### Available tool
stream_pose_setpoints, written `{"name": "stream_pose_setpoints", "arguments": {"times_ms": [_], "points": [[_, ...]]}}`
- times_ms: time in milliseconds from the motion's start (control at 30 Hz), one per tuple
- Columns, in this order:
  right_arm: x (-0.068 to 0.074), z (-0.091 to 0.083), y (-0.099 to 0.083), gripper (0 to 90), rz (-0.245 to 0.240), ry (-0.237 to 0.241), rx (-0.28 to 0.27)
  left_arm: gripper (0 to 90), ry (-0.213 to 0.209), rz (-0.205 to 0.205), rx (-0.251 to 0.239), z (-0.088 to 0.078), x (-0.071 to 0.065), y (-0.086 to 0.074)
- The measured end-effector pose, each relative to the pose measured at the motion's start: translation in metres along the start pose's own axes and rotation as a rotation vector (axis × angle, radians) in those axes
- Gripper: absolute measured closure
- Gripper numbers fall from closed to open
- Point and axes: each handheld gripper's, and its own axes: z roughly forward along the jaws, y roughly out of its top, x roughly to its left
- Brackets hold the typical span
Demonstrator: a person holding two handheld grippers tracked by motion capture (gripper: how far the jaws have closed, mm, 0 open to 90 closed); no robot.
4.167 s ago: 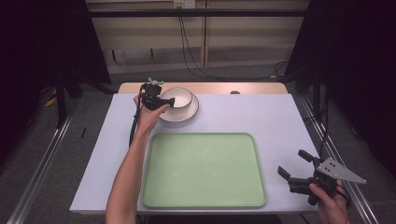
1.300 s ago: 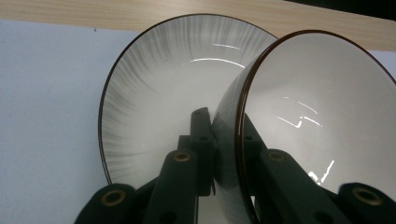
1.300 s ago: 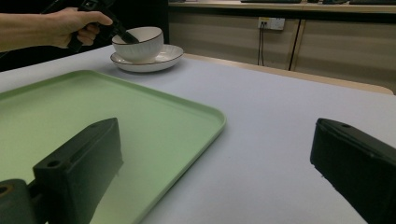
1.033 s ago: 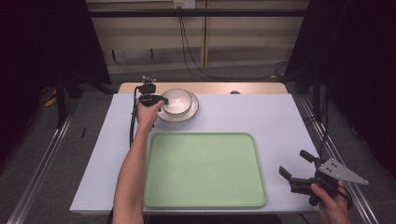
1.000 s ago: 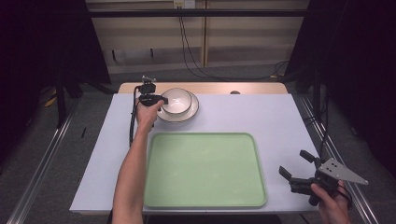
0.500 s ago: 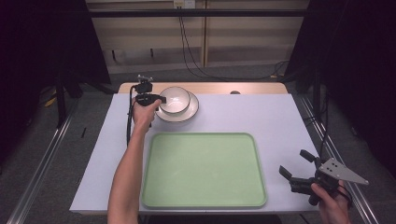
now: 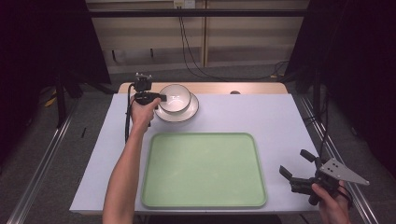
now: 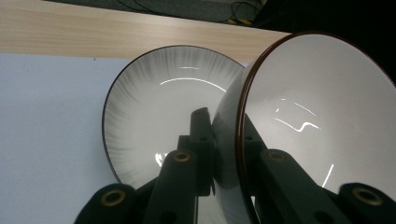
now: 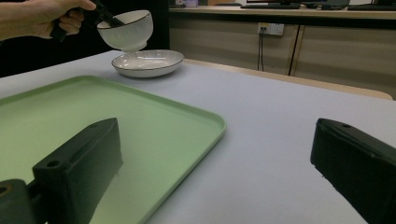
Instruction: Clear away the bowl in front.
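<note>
Bowl (image 9: pixel 126 29) rim pinched by left gripper (image 7: pixel 154 97) above plate (image 9: pixel 147 62); right gripper (image 7: pixel 299 169) jaws apart

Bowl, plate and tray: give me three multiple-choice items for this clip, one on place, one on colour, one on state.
1. Where is the bowl?
A. On the tray
B. Lifted clear above the plate
C. On the floor

2. What colour is the tray?
A. Light green
B. Red
C. Black

3. How is the right gripper?
A. Shut on the plate
B. Shut on the bowl
C. Open, holding nothing

Answers: 1 B, the right gripper view shows a gap between bowl and plate, the left gripper clamping its rim; 2 A, its pale green surface; 3 C, its jaws stand wide apart.
</note>
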Motion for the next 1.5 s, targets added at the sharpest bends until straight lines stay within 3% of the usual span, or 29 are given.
{"name": "stream_pose_setpoints", "arguments": {"times_ms": [133, 267, 800, 1000, 1100, 1267, 1500], "points": [[0.0, 0.0, 0.0, 1.6, -0.004, -0.002, 0.0, 82.1, -0.007, 0.016, 0.004, -0.003, -0.005, 0.0], [0.001, 0.001, 0.0, 1.6, -0.006, -0.005, -0.002, 82.1, -0.033, 0.016, 0.037, -0.004, -0.01, -0.001], [0.001, 0.0, 0.001, 1.6, -0.012, -0.002, -0.002, 82.1, -0.107, 0.083, 0.033, -0.014, -0.035, -0.007], [0.0, 0.001, 0.001, 1.6, -0.012, -0.003, -0.002, 82.1, -0.12, 0.113, 0.042, -0.012, -0.043, -0.01], [0.001, 0.0, 0.001, 1.6, -0.012, -0.005, -0.002, 82.1, -0.131, 0.103, 0.038, -0.01, -0.049, -0.012], [0.0, 0.0, 0.001, 1.6, -0.015, -0.006, -0.006, 82.1, -0.146, 0.15, 0.036, -0.012, -0.057, -0.014], [0.001, 0.0, 0.002, 1.6, -0.007, 0.001, -0.014, 82.1, -0.158, 0.171, 0.057, -0.004, -0.071, -0.019]]}}
